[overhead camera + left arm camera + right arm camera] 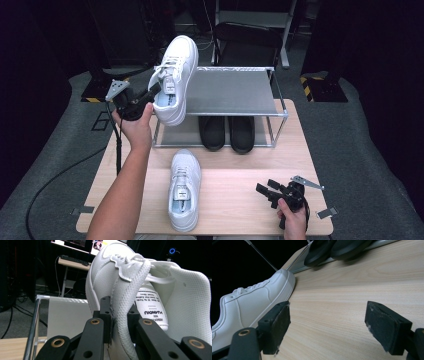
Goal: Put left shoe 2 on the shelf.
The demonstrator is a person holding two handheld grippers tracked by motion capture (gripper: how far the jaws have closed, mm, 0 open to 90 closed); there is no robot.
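My two handheld black plastic grippers, left (150, 93) and right (265, 190), each carry a grey three-cornered plate, brass-ringed screw holes, rubbery rectangular pads (280, 326) and a trailing black cable. My forearms are bare, no sleeves.

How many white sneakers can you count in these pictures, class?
2. One white sneaker is held up by the left gripper at the rack's top shelf; the other white sneaker lies on the table.
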